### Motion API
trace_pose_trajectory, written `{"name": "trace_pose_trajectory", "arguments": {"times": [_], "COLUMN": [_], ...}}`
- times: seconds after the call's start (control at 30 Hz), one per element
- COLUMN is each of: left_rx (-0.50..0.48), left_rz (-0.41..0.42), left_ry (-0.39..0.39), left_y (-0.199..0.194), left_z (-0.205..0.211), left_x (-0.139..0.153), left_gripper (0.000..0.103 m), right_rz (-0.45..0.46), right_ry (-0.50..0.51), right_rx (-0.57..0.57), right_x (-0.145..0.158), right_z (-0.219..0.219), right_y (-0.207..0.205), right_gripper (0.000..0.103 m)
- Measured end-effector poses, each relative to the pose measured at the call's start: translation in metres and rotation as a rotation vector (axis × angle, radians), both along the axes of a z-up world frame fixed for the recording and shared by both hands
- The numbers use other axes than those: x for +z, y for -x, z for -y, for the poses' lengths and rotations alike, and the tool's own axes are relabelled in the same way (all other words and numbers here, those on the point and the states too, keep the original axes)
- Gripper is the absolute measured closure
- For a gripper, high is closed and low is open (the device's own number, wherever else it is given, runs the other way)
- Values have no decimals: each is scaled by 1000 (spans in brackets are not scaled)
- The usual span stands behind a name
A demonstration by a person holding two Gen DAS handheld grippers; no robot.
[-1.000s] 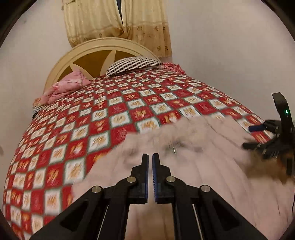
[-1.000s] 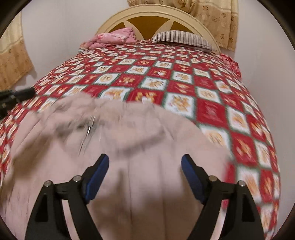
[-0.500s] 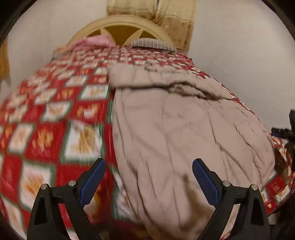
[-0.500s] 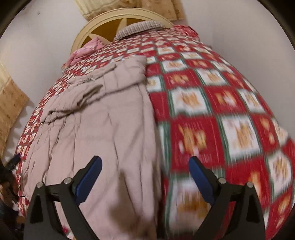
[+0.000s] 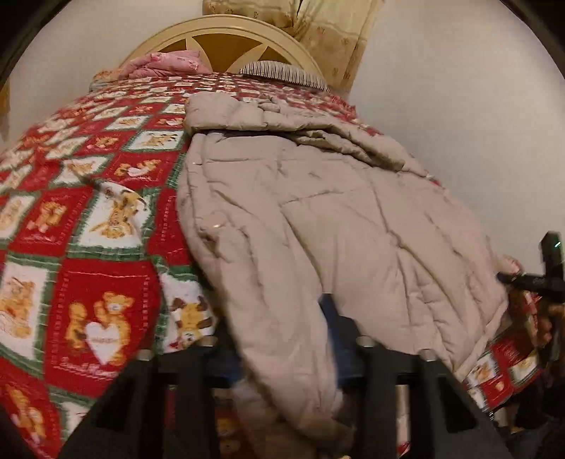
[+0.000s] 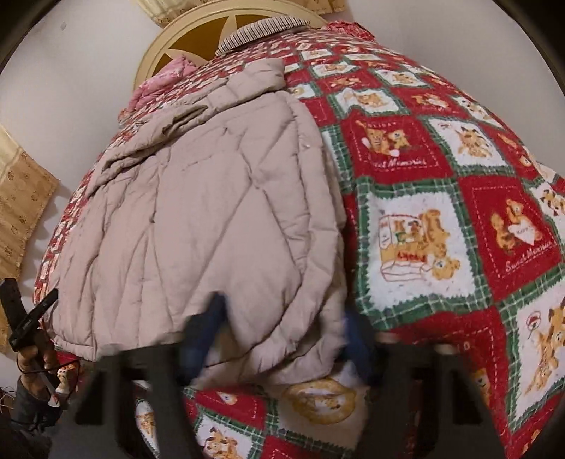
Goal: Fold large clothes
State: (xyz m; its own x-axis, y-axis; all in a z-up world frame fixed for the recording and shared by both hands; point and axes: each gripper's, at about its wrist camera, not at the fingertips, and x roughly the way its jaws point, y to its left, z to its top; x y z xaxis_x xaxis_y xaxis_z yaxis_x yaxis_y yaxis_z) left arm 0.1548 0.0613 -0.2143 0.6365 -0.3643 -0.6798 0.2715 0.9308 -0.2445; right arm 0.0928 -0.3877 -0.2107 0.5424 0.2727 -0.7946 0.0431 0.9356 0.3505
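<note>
Left hand-held gripper (image 5: 282, 349) closing on beige quilted coat (image 5: 317, 219) hem, lower centre | right hand-held gripper (image 6: 282, 339) likewise (blurred) | bed (image 5: 88, 212)

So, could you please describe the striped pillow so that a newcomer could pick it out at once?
Start at the cream arched headboard at the far end of the bed. The striped pillow lies at its foot, right of the pink bundle. It alone has thin dark and pale stripes.

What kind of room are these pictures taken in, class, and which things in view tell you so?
Most likely a bedroom in a home. A bed with a curved headboard, a striped pillow and a red teddy-bear bedspread fills both views, with a beige quilted coat spread on it.
</note>
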Motion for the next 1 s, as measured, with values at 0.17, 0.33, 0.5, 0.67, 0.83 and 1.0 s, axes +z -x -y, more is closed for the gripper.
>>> {"name": "trace_pose_trajectory", "arguments": {"times": [0.17, 0.33, 0.5, 0.67, 0.83, 1.0], "left_rx": [-31, -97, -151, -173, -125, -117], "left_rz": [61, 120, 199, 220, 152, 53], "left_ry": [1, 207, 341, 338, 316, 383], "left_y": [26, 65, 75, 19, -76, -114], "left_z": [-10, -41, -57, -56, -60, -82], "left_x": [29, 87, 144, 168, 176, 173], "left_gripper": [93, 93, 93, 93, 86, 79], "right_rz": [34, 98, 270, 464, 474, 430], "right_ry": [27, -93, -166, -225, -255, -263], "right_rx": [38, 82, 97, 51, -4, -61], "right_x": [17, 53, 122, 174, 188, 185], "right_z": [-7, -3, 5, 9, 4, 1], "right_y": [18, 58, 99, 65, -65, -164], "right_gripper": [89, 91, 91, 92, 93, 93]}}
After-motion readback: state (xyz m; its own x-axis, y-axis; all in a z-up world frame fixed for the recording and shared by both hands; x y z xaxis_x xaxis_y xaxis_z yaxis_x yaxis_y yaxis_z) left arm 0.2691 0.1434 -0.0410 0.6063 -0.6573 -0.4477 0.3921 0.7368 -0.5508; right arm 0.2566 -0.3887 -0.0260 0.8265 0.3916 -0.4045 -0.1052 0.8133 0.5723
